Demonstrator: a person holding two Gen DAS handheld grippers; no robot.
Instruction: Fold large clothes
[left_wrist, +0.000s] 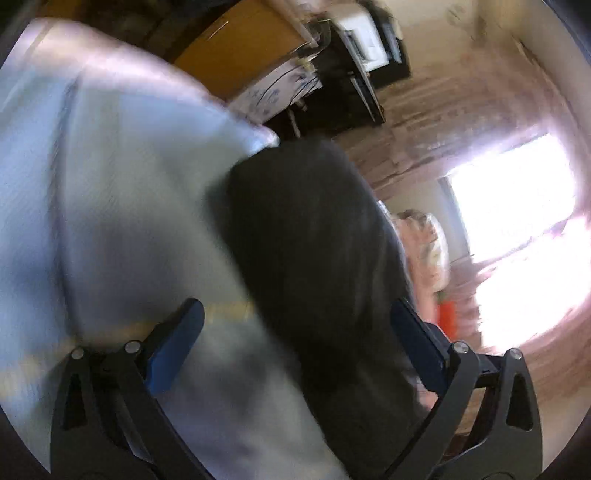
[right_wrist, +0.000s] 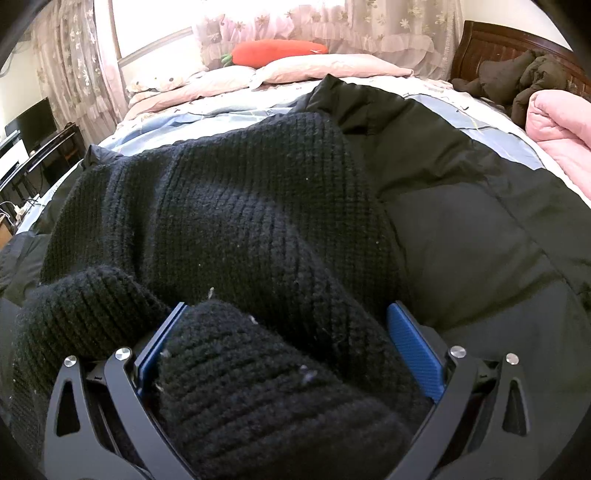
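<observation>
Black knitted sweater (right_wrist: 229, 206) lay bunched over a dark padded coat (right_wrist: 480, 229) on the bed (right_wrist: 491, 122). Your right gripper (right_wrist: 291, 339) stood wide apart with sweater folds between its fingers. Your left gripper (left_wrist: 295, 332), blurred, also stood wide, dark cloth (left_wrist: 314, 240) between its fingers.

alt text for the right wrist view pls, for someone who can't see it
The right tool has its blue-padded fingers spread around a bunched fold of a black knit sweater, which lies on a black padded coat spread across a bed. Behind are a carrot-shaped plush, pink bedding and lace curtains.
</observation>
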